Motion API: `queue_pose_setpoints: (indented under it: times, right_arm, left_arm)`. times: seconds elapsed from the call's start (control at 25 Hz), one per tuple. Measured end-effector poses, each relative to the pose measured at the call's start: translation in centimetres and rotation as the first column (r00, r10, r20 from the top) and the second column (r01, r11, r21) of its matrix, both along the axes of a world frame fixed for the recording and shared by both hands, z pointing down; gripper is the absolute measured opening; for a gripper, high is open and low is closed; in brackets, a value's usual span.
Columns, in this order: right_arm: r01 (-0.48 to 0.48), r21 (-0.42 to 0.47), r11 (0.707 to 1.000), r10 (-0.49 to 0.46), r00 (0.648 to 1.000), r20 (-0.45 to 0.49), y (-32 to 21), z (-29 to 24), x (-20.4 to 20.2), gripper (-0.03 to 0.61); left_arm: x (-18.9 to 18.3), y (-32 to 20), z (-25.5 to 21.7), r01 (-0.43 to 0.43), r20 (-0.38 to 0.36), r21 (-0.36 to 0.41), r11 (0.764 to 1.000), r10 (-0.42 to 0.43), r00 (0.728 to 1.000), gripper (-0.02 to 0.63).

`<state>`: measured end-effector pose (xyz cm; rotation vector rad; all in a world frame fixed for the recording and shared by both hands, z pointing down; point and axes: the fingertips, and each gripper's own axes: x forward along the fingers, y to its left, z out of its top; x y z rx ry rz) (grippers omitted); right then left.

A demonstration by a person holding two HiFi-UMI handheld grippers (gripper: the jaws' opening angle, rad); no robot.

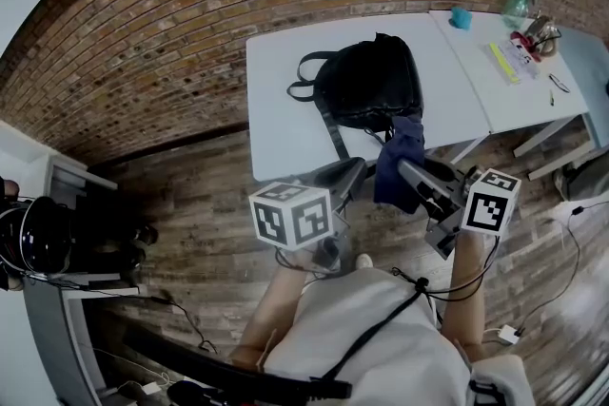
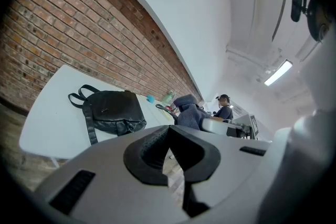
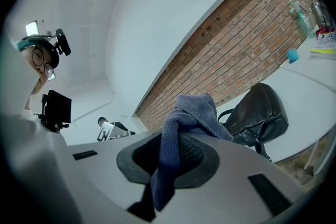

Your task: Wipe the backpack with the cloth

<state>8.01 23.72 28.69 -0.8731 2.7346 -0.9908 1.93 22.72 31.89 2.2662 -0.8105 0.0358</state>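
Two grippers hung low in the frame, just short of the table's (image 1: 276,100) near edge. The right gripper (image 1: 407,172) was clamped on a blue cloth (image 1: 393,150) that drooped from its jaws. The left gripper (image 1: 354,168) was closed on nothing. The black backpack (image 1: 373,83) lay flat at the frame's upper centre, directly beyond both, with its straps trailing left. The cloth-bearing right gripper looked nearer.

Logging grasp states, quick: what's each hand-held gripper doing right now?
Left hand-held gripper: closed, empty.
Right hand-held gripper: closed on the cloth.
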Motion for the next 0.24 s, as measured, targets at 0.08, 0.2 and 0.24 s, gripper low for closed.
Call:
queue_pose_setpoints:
  times: [0.08,0.2,0.24]
  right_arm:
    - [-0.001,0.000,1.000,0.001,1.000,0.003,-0.05,-0.07,0.04,0.046]
    - [-0.002,0.000,1.000,0.002,1.000,0.001,-0.11,-0.03,0.15,0.046]
    - [-0.003,0.000,1.000,0.003,1.000,0.000,-0.14,-0.01,0.19,0.046]
  left_arm:
    - [0.07,0.00,-0.08,-0.002,0.001,0.003,1.000,0.002,1.000,0.005]
    - [0.23,-0.01,-0.17,-0.005,0.001,0.008,1.000,0.005,1.000,0.005]
    - [0.27,-0.01,-0.19,-0.006,0.001,0.009,1.000,0.006,1.000,0.005]
